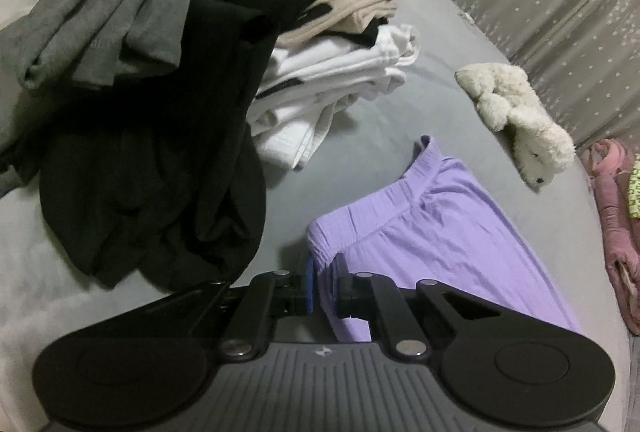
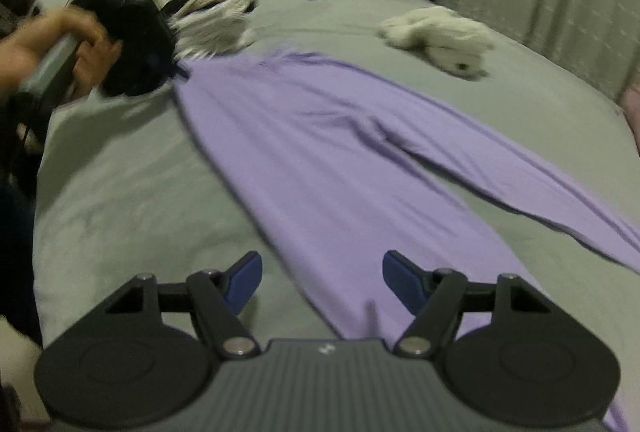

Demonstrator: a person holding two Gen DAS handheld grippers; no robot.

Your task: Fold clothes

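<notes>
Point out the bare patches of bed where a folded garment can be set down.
Bare sheet lies left of the purple pants, and a strip runs between the pants and plush toy. Crowded: the dark clothes heap and folded stack beside the waistband.

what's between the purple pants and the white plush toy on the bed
Only bare grey bedsheet. The left wrist view shows open sheet between the purple pants and the white plush toy; the blurrier right wrist view shows the same.

left claw (image 2: 120, 44) motion-blurred, purple pants (image 2: 340, 152) legs cut off at edge
</notes>
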